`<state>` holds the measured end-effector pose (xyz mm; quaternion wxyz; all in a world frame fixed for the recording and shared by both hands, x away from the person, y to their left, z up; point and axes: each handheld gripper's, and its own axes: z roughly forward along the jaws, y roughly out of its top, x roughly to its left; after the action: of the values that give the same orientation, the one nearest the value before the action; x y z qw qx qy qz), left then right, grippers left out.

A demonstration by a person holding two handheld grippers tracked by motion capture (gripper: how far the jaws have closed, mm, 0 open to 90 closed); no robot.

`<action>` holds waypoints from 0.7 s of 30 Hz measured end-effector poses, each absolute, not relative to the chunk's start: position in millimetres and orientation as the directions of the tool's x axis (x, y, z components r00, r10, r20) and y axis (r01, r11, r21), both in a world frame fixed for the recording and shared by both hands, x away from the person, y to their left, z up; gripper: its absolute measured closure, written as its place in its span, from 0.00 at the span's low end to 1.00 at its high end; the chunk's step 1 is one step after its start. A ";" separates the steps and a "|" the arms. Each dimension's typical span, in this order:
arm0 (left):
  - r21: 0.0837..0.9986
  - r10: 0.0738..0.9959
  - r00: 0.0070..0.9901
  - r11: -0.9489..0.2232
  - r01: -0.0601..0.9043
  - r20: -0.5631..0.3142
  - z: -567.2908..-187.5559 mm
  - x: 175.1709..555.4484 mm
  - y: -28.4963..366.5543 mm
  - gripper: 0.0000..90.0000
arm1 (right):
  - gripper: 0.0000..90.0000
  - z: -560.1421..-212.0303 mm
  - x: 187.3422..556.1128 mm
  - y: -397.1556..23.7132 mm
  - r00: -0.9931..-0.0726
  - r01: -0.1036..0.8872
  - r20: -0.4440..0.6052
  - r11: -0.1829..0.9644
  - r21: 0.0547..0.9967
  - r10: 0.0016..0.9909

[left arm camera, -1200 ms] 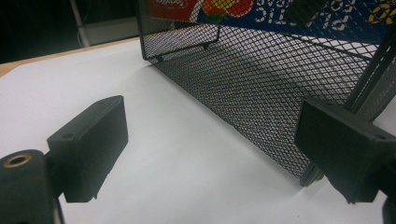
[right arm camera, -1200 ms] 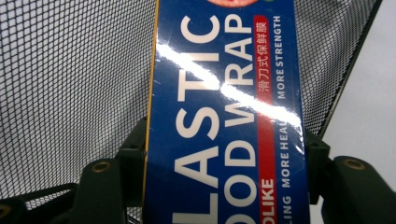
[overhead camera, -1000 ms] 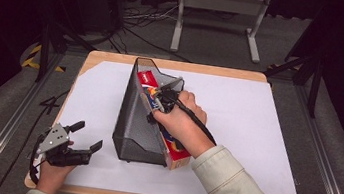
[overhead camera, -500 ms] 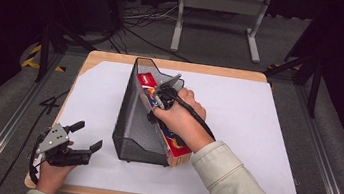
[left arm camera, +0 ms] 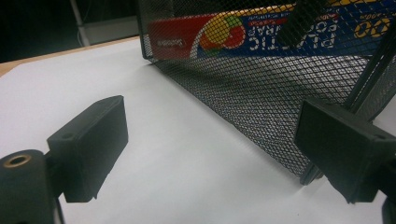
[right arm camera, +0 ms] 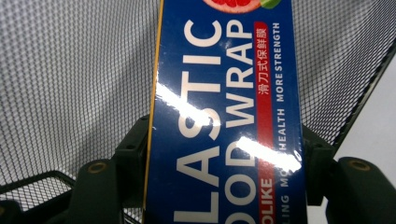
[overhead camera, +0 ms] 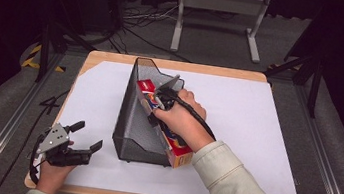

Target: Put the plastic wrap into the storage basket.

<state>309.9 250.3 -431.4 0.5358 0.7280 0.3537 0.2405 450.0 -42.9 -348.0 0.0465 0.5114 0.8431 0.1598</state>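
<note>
The box (overhead camera: 166, 126) of plastic wrap lies in the black mesh holder (overhead camera: 131, 122) at the table's middle, its long axis running from about eleven o'clock, where the red end sits deep against the holder's tall back wall, to about five o'clock, where the near end pokes out past the holder's low open front. The right gripper (overhead camera: 162, 100) is on it: in the right gripper view the box (right arm camera: 224, 130) fills the gap between the two black jaws, one at either long edge, so the jaws straddle its width across the axis, though whether they press or have just slackened I cannot tell for sure; they look seated against the sides. The right hand (overhead camera: 182, 121) rests over the box's middle stretch. The left gripper (overhead camera: 72, 147) sits well apart at about eight o'clock from the holder, near the table's (overhead camera: 255, 138) front left corner, jaws wide apart and empty; in its own view the holder (left arm camera: 261, 93) and the box's (left arm camera: 261, 35) printed side stand ahead at about one o'clock. The right hand is plainly the nearer one. Judging by this, the coming move turns on that eleven-to-five axis: the box can slide only along it, deeper in or out through the front.
</note>
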 end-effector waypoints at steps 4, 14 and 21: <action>0.950 0.775 0.632 -0.174 0.259 -0.030 -431.7 310.5 251.3 0.12 | 0.41 -349.3 452.4 -43.9 -0.469 0.852 0.093 0.422 0.309 0.878; 0.951 0.773 0.634 -0.176 0.254 -0.027 -430.9 310.3 250.3 0.12 | 0.40 -350.0 455.7 -44.7 -0.470 0.851 0.098 0.421 0.312 0.877; 0.950 0.771 0.636 -0.180 0.255 -0.024 -431.2 311.4 249.5 0.12 | 0.34 -347.1 454.5 -46.7 -0.469 0.844 0.115 0.405 0.352 0.876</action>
<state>311.4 249.5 -431.2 0.5352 0.7292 0.3516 0.2412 454.5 -46.7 -347.1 0.0439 0.5136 0.8371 0.1834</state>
